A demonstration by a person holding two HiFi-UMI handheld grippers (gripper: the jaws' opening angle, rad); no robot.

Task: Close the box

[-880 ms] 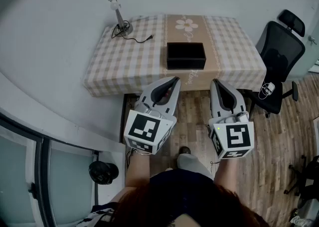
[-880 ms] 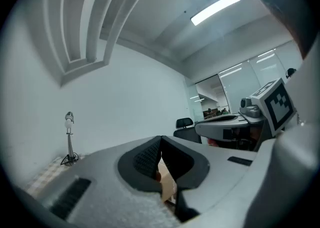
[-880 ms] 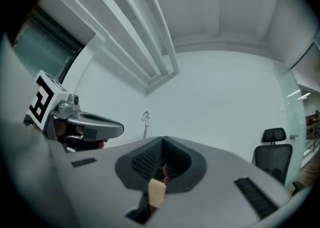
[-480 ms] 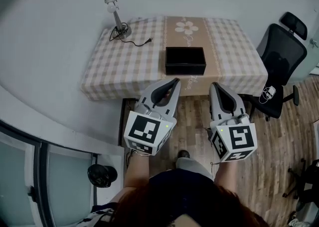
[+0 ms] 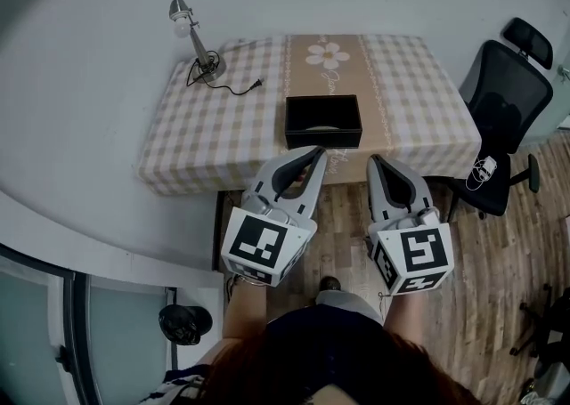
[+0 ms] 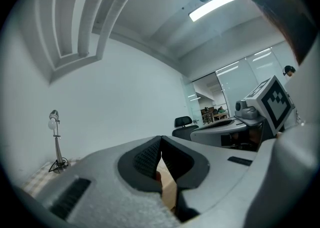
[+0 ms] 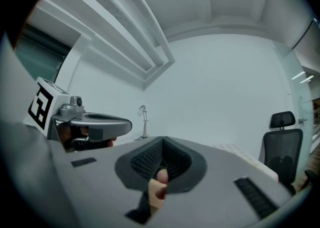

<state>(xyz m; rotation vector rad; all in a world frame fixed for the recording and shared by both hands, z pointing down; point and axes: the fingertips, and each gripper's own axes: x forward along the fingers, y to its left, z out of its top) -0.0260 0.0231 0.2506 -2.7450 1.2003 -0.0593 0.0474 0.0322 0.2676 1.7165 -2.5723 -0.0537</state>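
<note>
So the person is standing just off the front edge of the table [image 5: 205, 127], the one with the checked cloth and a tan strip with a flower running down its middle. The black box [image 5: 323, 121] sits on that strip, close to the table's front edge. From above its top is just dark, and I honestly can't tell whether it's open or not.

Neither tool is touching it. The left gripper [image 5: 313, 153] is held out over the wood floor in front of the table, its tip just short of the front edge, right below the box. The right gripper [image 5: 375, 162] is next to it, a bit further toward the table's right end and also short of the edge. Both point toward the table.

Looking along the left gripper's own camera, its jaws are pressed together with nothing in them. The right one's are too: closed up and empty.

Other stuff: a small desk lamp [image 5: 191, 34] stands at the table's back left corner, with its cord lying on the cloth. A black office chair [image 5: 506, 101] is parked beside the table's right end.
</note>
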